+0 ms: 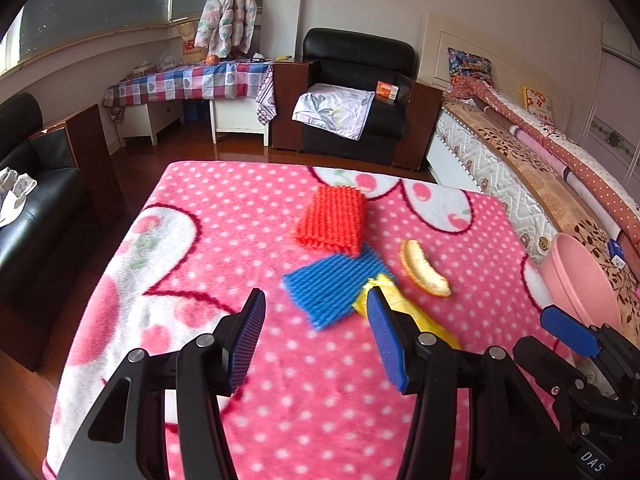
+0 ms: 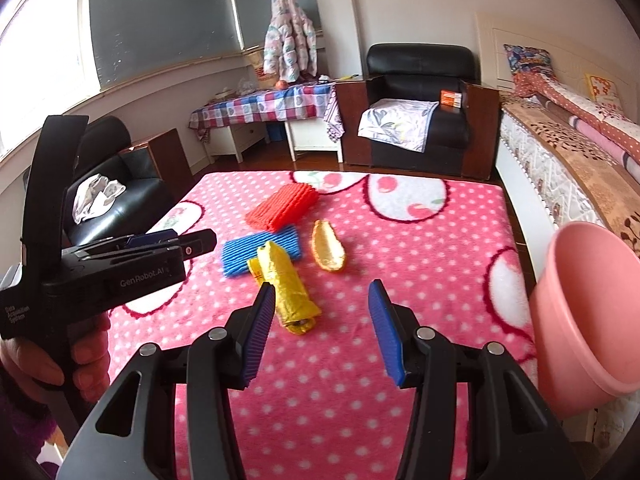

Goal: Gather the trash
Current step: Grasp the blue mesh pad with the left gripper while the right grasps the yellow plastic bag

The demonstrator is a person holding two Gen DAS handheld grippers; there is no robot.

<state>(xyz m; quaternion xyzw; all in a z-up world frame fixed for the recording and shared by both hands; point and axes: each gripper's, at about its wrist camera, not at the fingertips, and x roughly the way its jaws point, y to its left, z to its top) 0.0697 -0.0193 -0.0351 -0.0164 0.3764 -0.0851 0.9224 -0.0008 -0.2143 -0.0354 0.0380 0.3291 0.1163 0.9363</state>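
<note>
On the left, the left gripper (image 2: 176, 242) shows side-on in the right wrist view, its body printed "GenRobot.AI" and "Data Acquisition System"; in its own view its jaws stand wide apart, grasping nothing, above the pink polka-dot blanket (image 1: 304, 400) that covers the surface. Four pieces of trash lie in a cluster on the blanket. One red foam net (image 2: 282, 206) sits at 12 o'clock of the cluster. One blue foam net (image 2: 260, 254) lies just beside it toward 6 o'clock. One yellow wrapper (image 2: 286, 290), with dark print too small to read, overlaps the blue net's near edge. One fruit peel (image 2: 328, 250) lies at 3 o'clock of the blue net, apart from it. The right gripper (image 2: 322, 300) is released, its left finger just in front of the wrapper. One pink bin (image 2: 592, 320) stands at 3 o'clock, off the blanket's edge.
</note>
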